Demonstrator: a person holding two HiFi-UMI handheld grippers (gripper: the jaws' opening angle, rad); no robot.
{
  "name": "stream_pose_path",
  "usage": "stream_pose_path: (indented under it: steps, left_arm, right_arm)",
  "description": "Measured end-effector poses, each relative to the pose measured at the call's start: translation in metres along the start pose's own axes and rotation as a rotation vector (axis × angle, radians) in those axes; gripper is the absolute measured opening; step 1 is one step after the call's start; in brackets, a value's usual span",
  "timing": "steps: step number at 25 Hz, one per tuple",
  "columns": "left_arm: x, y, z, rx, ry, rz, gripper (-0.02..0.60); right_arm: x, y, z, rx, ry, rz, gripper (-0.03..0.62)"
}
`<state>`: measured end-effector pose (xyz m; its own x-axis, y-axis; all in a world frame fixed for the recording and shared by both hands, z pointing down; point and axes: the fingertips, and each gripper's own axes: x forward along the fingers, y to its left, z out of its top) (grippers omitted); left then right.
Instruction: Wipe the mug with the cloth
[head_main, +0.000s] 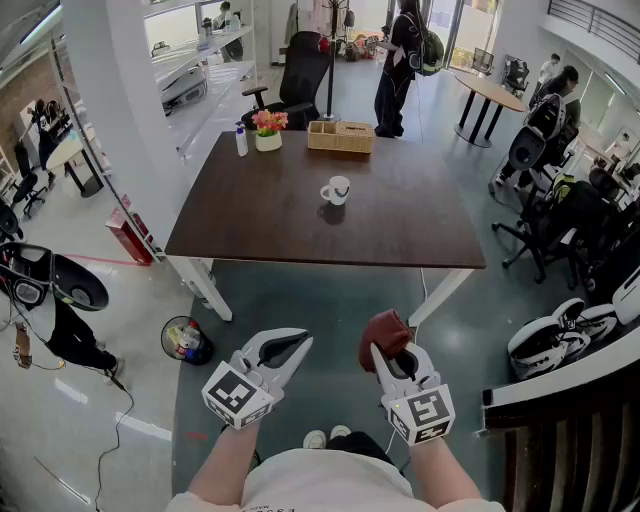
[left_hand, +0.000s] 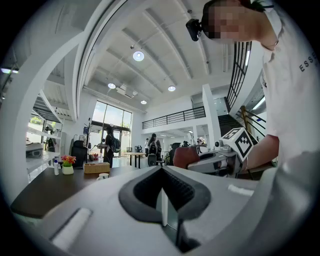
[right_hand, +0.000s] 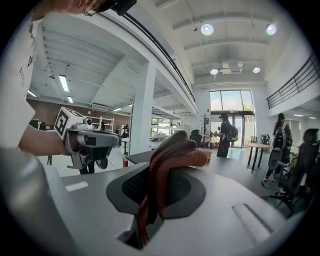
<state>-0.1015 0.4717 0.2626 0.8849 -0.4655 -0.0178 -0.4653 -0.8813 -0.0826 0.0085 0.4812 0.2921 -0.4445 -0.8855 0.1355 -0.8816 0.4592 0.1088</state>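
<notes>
A white mug (head_main: 335, 189) stands near the middle of the dark brown table (head_main: 260, 215), well ahead of both grippers. My right gripper (head_main: 387, 347) is shut on a bunched red cloth (head_main: 384, 331), which bulges up out of the jaws (right_hand: 172, 152). My left gripper (head_main: 298, 343) is held level beside it, short of the table's near edge, shut with nothing in it. In the left gripper view the mug (left_hand: 103, 175) shows small, far ahead on the table. The cloth hides the mug in the right gripper view.
At the table's far edge sit a wicker box (head_main: 340, 135), a flower pot (head_main: 267, 128) and a small bottle (head_main: 241, 140). A waste bin (head_main: 186, 339) stands by the table's near left leg. Office chairs (head_main: 555, 225) crowd the right; people stand beyond the table.
</notes>
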Motion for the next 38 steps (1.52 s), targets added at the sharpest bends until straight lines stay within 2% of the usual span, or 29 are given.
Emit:
stream_pose_path:
  steps: [15,27,33,38]
  left_arm:
    - [-0.009,0.004,-0.004,-0.014,-0.001,0.006,0.000]
    - [-0.006,0.031,-0.009,-0.035,-0.004,0.027,0.001]
    - [0.021,0.067,-0.028,-0.044,0.024,0.054,0.001]
    - [0.059,0.126,-0.048,-0.060,0.081,0.095,0.002]
  right_arm:
    - [0.000,-0.002,-0.003,0.040,-0.008,-0.045,0.079]
    - [0.024,-0.010,-0.004,0.046,-0.002,-0.039,0.080]
    - [0.063,-0.052,-0.015,0.091,0.000,-0.033,0.080]
    - [0.126,-0.103,-0.021,0.115,0.013,-0.010,0.080]
